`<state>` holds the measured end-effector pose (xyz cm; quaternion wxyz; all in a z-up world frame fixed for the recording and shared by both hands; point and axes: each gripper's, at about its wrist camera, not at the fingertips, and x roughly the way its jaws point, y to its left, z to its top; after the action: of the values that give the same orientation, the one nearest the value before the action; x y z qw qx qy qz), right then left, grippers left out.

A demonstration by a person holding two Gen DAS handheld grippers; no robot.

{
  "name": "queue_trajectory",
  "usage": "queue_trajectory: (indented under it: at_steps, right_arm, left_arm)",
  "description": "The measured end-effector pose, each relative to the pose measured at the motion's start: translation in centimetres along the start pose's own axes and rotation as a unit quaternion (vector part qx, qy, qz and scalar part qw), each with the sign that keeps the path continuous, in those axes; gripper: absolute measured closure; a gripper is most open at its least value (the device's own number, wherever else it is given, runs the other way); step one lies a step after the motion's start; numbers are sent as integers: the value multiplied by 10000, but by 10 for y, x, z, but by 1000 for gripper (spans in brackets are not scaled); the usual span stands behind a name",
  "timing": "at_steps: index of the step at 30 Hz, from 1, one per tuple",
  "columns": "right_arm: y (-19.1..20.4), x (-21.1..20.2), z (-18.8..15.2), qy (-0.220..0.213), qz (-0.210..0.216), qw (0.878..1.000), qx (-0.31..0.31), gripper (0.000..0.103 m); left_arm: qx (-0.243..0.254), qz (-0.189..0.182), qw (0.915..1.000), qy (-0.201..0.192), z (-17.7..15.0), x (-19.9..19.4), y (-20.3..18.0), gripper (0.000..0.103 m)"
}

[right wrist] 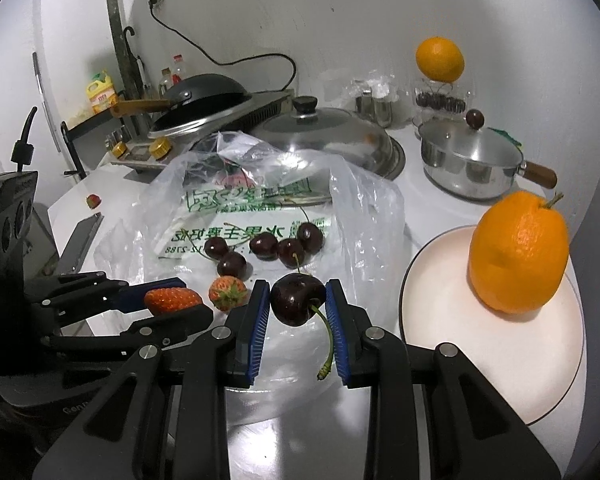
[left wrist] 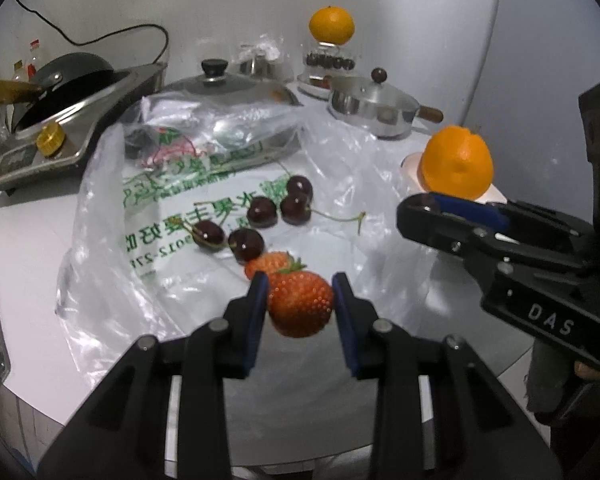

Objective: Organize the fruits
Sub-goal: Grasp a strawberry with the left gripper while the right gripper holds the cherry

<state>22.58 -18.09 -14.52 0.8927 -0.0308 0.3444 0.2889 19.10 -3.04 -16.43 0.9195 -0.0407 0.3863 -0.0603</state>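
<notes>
Between the pads of the left claw [left wrist: 300, 304] a strawberry [left wrist: 301, 304] is clenched above the plastic bag [left wrist: 172, 208]; the right claw [right wrist: 298, 304] grips a cherry [right wrist: 297, 299]. Only one orange [right wrist: 518, 252] sits on the plate [right wrist: 460, 344]. Five cherries [right wrist: 266, 247] and a second strawberry [right wrist: 227, 293] remain on the bag, so sorting looks barely begun.

The left gripper [left wrist: 300, 296] pads are covering both flanks of the held strawberry [left wrist: 300, 304], which is hiding part of the second strawberry [left wrist: 266, 262] behind it. The right gripper [right wrist: 298, 300] is masking the sides of its cherry [right wrist: 296, 300]. The plate [right wrist: 480, 360] is running under the orange [right wrist: 518, 254]. The green print on the bag [left wrist: 172, 216] is crumpling, unreadable.
</notes>
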Motion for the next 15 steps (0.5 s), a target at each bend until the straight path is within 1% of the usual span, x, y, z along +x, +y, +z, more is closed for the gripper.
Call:
queue_trajectory:
  at_steps: [6, 15]
  right_arm:
    - [-1, -9, 9, -120, -45, 9999, -46, 73]
    - [-7, -24, 14, -258, -131, 9996, -52, 73]
  left_arm:
    - [36, 22, 9998, -214, 12, -14, -2, 69]
    - [149, 19, 9991, -405, 23, -26, -12, 69]
